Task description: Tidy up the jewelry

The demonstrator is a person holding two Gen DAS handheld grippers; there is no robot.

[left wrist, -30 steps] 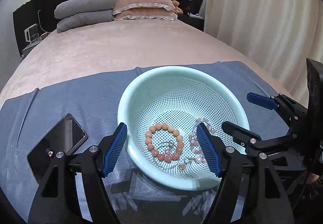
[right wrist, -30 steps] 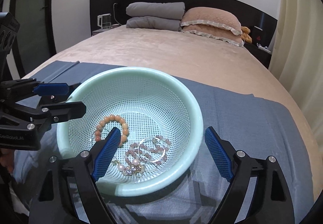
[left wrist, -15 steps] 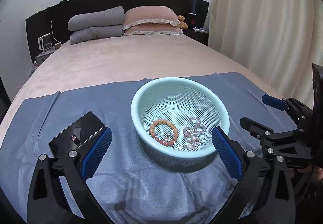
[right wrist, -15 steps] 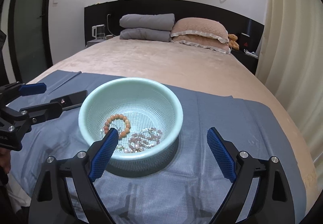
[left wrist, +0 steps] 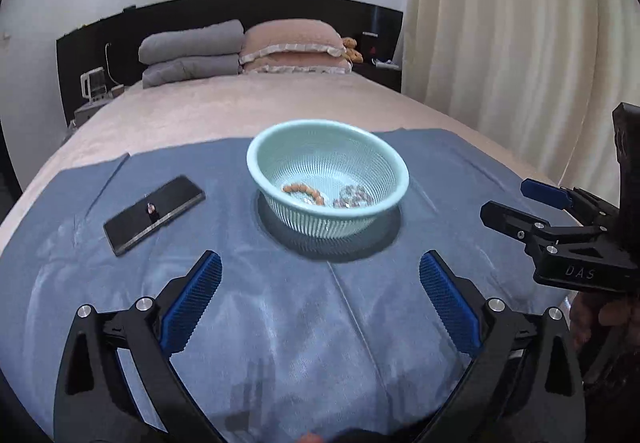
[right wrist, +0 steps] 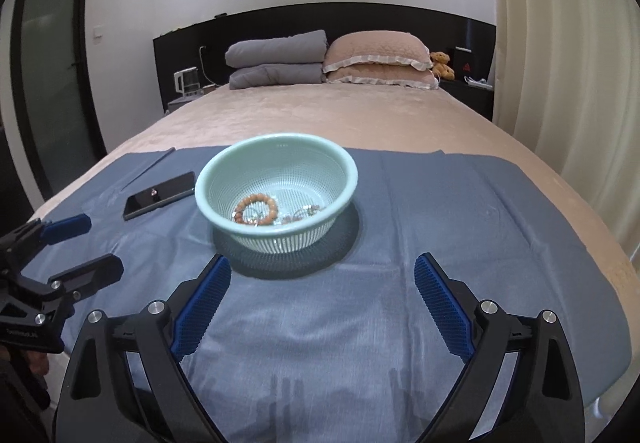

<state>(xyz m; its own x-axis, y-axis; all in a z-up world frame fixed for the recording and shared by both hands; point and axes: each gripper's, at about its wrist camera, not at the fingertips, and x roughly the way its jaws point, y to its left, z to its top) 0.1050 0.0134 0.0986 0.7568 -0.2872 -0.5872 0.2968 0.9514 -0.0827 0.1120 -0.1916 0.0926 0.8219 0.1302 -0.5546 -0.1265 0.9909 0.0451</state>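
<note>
Both sets of fingers are empty right now: left gripper [left wrist: 320, 297] spread wide, right gripper [right wrist: 323, 301] with jaws opening, nothing between them. The bowl [right wrist: 276, 159] sits at 12 o'clock on the blue cloth [right wrist: 420, 227] on the bed, beads [right wrist: 256, 209] and the shinier pieces piled inside. My worry: those pieces look tangled, so grabbing one could drag the rest out, or tip the light bowl. Phone [left wrist: 154, 209] sits at 10 o'clock.
</note>
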